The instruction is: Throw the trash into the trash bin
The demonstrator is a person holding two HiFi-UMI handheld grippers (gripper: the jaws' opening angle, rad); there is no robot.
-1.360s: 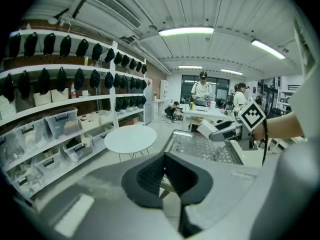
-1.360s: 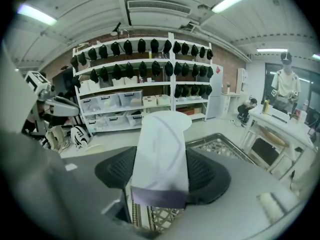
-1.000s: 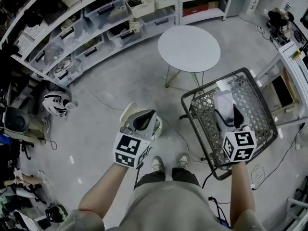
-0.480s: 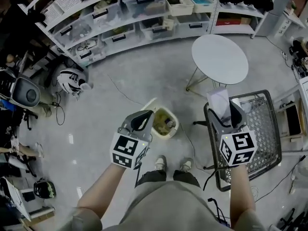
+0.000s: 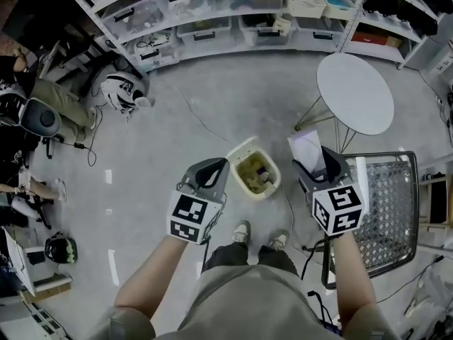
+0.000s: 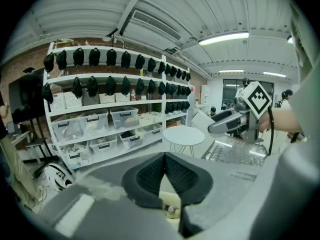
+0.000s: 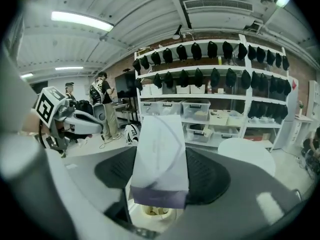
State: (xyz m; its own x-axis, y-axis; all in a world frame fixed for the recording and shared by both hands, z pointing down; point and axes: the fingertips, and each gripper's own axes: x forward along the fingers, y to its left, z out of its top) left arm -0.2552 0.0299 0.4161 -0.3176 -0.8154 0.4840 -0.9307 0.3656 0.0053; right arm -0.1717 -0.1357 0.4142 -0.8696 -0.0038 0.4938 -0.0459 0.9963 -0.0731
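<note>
Bin-ward shift since earlier frames: trash bin now at frame centre, mesh cart slid to right edge; right gripper carried off cart, now just right of trash bin; its jaws stand wide yet pinch white carton, upright between pads; left gripper left of trash bin, jaws pressed together, nothing between. Hazards: white carton not yet over opening, so early release likely drops it on floor; trash bin small, partly full; tall carton may strike rim and bounce out.

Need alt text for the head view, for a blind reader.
Seen from above, the right gripper holds a white carton just right of an open trash bin on the floor. The left gripper, shut and empty, hovers left of the bin.
</note>
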